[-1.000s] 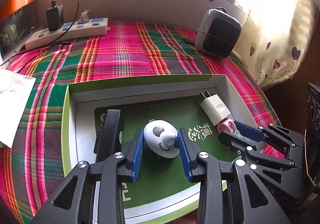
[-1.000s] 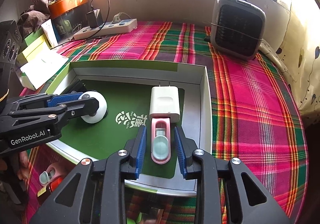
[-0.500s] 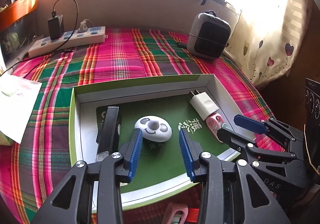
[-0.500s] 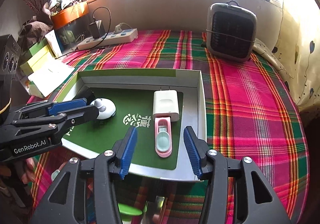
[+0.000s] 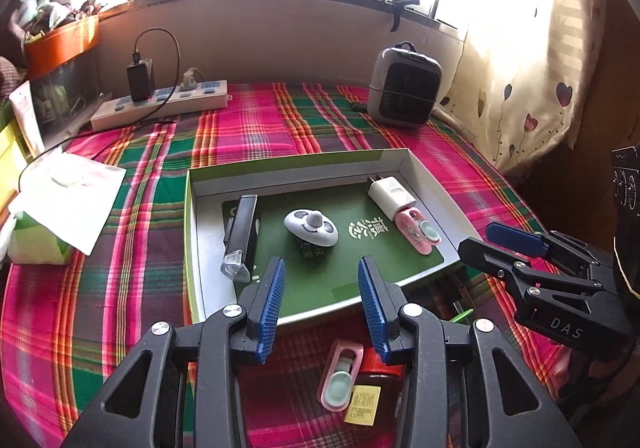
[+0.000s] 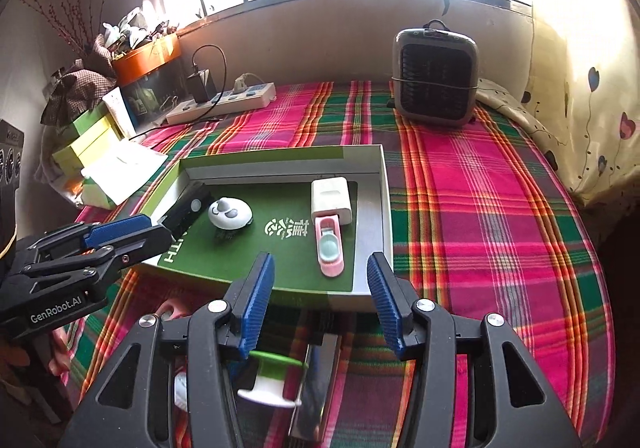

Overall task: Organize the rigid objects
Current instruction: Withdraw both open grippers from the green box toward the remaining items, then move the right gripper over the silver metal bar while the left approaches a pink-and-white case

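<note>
Rigid objects are filling the green-lined cardboard tray (image 5: 192,224): black stapler (image 5: 242,232), panda toy (image 5: 310,226), white charger (image 6: 331,200), pink clip (image 6: 330,246). I am holding my left gripper (image 5: 320,300) and right gripper (image 6: 320,298) half-open, empty; near-side items are still waiting.

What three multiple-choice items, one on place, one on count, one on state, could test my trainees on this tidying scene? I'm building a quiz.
1. Where does the white charger lie?
A. On the plaid cloth
B. In the tray, touching the pink clip
C. On the power strip

2. How many items lie in the tray?
A. Two
B. Four
C. Six

3. How are the right tongs?
A. Open, holding nothing
B. Shut on the clip
C. Shut on the charger

Key: 1 B, the charger's end meets the clip; 2 B, black device, panda toy, charger, clip; 3 A, nothing sits between the blue pads.
</note>
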`<state>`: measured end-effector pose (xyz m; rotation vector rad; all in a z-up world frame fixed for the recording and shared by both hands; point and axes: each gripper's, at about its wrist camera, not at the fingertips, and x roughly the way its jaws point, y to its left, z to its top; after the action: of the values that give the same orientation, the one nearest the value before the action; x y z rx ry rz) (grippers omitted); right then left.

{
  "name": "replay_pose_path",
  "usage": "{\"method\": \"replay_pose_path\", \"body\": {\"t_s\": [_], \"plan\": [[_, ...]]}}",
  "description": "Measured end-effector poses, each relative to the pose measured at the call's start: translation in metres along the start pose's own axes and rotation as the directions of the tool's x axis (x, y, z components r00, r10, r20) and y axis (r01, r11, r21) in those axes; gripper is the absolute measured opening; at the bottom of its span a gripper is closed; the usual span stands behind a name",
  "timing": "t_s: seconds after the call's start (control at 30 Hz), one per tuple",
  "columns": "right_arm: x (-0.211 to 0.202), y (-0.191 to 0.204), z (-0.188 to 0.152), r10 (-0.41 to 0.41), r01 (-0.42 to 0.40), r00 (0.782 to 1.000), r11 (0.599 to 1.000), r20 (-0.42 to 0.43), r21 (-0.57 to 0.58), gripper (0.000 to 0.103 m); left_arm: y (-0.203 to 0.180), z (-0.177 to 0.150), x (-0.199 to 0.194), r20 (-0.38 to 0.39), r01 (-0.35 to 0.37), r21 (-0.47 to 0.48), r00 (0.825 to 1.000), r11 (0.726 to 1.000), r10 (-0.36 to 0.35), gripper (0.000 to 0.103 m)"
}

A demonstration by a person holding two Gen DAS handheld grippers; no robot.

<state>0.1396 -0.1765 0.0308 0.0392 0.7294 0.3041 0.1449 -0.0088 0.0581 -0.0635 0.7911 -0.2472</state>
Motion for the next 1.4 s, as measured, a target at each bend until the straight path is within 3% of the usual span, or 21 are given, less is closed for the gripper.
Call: {"method": "replay_pose_path", "body": {"t_s": [0.33,0.73,1.4], "plan": [[-0.024,-0.004,-0.026,-0.035,0.035,0.999,0.999,-0.005,0.008,0.049,0.015,-0.026,-0.027,0.025,0.020,-0.065,1.000,0.998,-0.018,0.037],[-0.025,0.001,-0.058,-0.073,0.072,0.995,0.997,-0.069,-0.011,0.049,0.037,-0.061,-0.030,-0.010,0.049,-0.144,0.999,0.988,-0.051,0.037],[0.002,0.022,-0.062,-0.085,0.080,0.988,0.996,-0.131,-0.044,0.049,0.044,-0.067,-0.023,-0.038,0.084,-0.134,0.995,0.987,-0.090,0.037]]}}
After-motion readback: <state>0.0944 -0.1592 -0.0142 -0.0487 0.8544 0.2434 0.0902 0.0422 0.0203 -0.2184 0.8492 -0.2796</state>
